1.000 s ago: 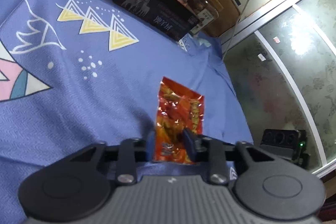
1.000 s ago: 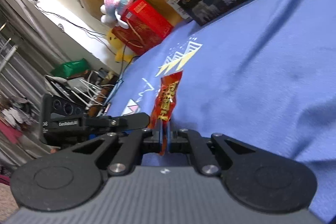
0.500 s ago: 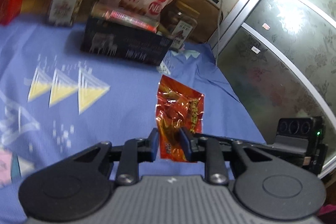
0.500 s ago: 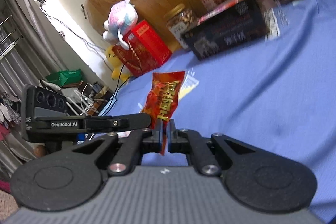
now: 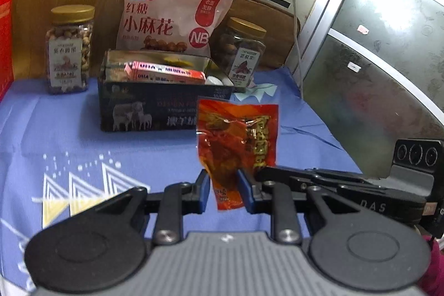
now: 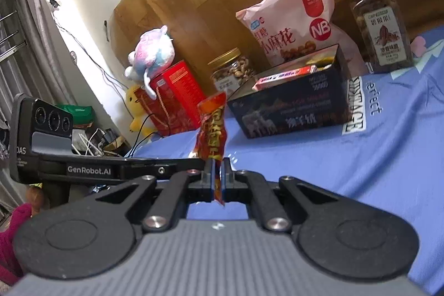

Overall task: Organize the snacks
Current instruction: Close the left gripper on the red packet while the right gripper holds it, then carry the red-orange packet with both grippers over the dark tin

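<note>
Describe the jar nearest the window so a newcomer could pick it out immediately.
On the blue cloth, find the dark box with the pink bag behind it. The jar stands at the box's far right corner. Unlike the pale-nut jar left of the box, it holds dark nuts.

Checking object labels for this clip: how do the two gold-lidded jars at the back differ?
The left jar holds pale, light-brown nuts; the right jar holds much darker ones. The left jar stands apart from the dark box, off its left end; the right jar sits behind the box's right end, beside the pink snack bag. Their labels differ: pale on the left, with green edging on the right. Both are clear, upright, with lids on.
</note>
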{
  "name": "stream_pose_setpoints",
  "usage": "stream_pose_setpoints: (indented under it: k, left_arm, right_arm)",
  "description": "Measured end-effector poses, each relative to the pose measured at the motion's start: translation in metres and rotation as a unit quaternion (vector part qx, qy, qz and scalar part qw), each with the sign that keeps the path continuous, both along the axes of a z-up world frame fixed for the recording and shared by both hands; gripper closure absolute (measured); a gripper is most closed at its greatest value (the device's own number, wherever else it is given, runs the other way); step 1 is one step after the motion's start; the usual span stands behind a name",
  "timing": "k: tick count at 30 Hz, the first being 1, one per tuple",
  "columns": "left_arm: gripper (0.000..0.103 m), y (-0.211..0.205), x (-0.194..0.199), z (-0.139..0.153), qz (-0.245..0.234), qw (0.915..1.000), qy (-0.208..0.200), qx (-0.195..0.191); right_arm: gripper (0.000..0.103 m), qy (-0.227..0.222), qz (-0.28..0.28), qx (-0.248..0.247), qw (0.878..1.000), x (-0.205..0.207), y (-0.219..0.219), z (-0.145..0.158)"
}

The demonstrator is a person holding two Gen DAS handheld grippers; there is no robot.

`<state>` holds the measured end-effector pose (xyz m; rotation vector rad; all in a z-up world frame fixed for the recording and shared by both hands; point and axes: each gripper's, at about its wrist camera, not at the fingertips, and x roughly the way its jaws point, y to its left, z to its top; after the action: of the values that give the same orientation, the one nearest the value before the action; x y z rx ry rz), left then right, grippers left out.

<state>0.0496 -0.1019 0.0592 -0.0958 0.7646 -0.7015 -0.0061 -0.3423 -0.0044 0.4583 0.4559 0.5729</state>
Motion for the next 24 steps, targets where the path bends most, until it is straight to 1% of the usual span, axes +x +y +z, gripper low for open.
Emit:
stream_pose_setpoints:
  k: [10, 24]
  left_arm:
    - [0.08, -0.018, 0.038, 0.015, 0.005, 0.9992, -0.027, 0.028]
    - [0.08, -0.036, 0.102, 0.031, 0.017, 0.9969, -0.05, 0.059]
  right_arm:
    - [0.096, -0.008, -0.006, 0.004, 1.0, 0.039, -0.009, 0.008]
    - [0.096, -0.015, -0.003, -0.011, 1.0, 0.106, -0.018, 0.02]
